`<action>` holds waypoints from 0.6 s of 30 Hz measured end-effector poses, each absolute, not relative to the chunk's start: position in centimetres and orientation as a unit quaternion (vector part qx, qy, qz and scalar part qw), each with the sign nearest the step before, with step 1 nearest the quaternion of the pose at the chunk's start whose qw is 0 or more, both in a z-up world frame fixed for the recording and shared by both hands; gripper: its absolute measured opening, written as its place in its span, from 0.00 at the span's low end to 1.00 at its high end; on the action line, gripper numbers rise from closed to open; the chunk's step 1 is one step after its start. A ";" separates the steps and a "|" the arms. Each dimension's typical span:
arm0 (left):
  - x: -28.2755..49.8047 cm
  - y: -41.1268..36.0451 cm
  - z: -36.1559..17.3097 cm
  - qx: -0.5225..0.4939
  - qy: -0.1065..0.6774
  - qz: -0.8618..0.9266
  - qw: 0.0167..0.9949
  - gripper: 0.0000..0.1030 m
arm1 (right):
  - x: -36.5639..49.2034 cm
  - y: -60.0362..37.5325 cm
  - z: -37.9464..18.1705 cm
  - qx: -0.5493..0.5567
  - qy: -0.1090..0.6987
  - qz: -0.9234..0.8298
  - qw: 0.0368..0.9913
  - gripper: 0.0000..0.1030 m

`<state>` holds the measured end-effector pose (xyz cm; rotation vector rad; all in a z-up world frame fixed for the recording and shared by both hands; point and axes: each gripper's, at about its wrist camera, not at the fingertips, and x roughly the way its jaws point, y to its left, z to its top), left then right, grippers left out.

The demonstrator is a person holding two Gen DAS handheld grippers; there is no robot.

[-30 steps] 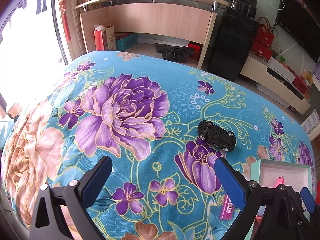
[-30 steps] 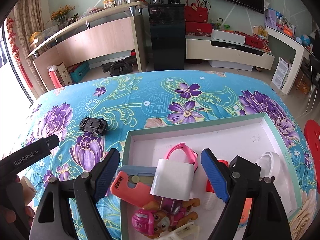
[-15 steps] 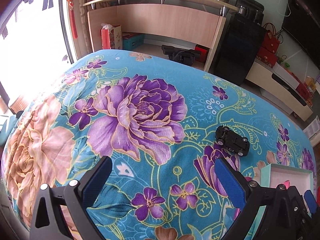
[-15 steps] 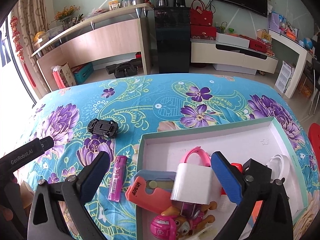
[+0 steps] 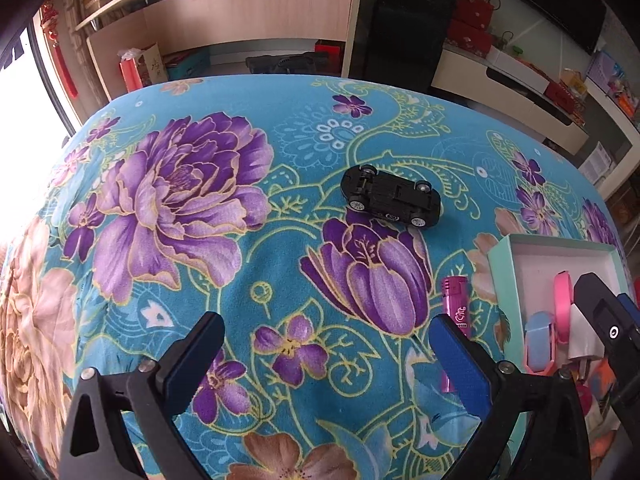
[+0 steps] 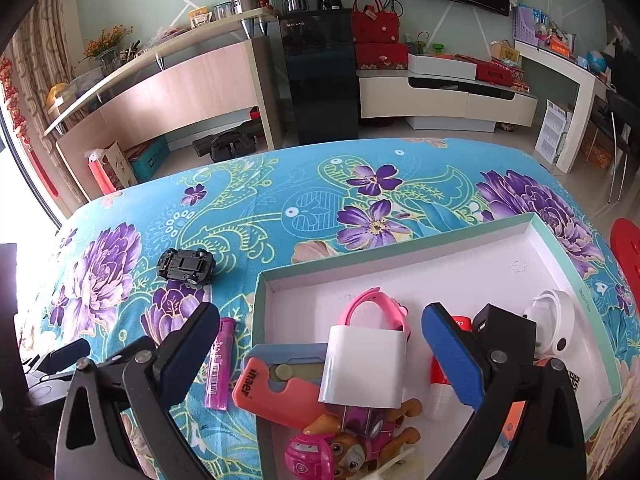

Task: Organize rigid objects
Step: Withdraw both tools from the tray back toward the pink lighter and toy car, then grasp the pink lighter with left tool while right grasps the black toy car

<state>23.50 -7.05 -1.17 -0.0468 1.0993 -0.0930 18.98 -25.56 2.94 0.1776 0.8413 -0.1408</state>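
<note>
— Where's that little black toy car (image 5: 391, 199) sitting?

— Belly-up on the floral cloth (image 5: 192, 280), wheels in the air, out beyond the box's near-left corner, well apart from the box (image 6: 400, 256) itself.

— And the box, what's in it?

— It's a shallow thing, mint-green outside, white inside. Crowded at the end nearest the grippers: a white charger block (image 6: 362, 366) lying partly on a pink watch strap (image 6: 370, 300), a coral-and-blue case (image 6: 276, 380) poking over the box's left wall, a pink pup figure (image 6: 340, 448) at the bottom edge, a white round gadget (image 6: 554, 322) towards the right wall. The far end of the box is bare white.

— Anything else lying outside it?

— A magenta lighter (image 6: 219, 364), flat on the cloth just beside the box's left wall, between the box and the car's side of the cloth.

— What are the grippers up to?

— The left gripper (image 5: 326, 356) hangs over the cloth to the left of the box, fingers spread wide, gripping nothing; the car lies ahead of it. The right gripper (image 6: 320, 348) is over the crowded end of the box, jaws likewise wide apart, the charger block between them but not touched by either pad.
</note>
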 end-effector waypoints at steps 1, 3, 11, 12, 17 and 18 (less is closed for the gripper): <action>23.5 -7.5 -1.2 -0.018 0.524 -0.053 0.850 1.00 | 19.0 -25.5 3.0 0.086 0.407 -0.068 0.907 0.98; 23.4 -8.3 -1.5 -0.005 0.526 -0.064 0.848 1.00 | 18.9 -25.6 3.0 0.086 0.406 -0.069 0.907 0.98; 23.3 -10.4 -2.7 0.025 0.538 -0.089 0.838 1.00 | 18.9 -26.0 3.0 0.095 0.407 -0.072 0.906 0.98; 23.4 -10.6 -2.9 0.027 0.540 -0.092 0.836 1.00 | 18.9 -26.0 2.9 0.095 0.407 -0.072 0.906 0.98; 23.6 -11.7 -3.5 0.041 0.545 -0.096 0.832 1.00 | 18.9 -26.1 2.9 0.096 0.407 -0.072 0.905 0.98; 23.7 -11.7 -3.6 0.041 0.544 -0.092 0.833 1.00 | 18.9 -26.1 2.9 0.097 0.408 -0.071 0.905 0.98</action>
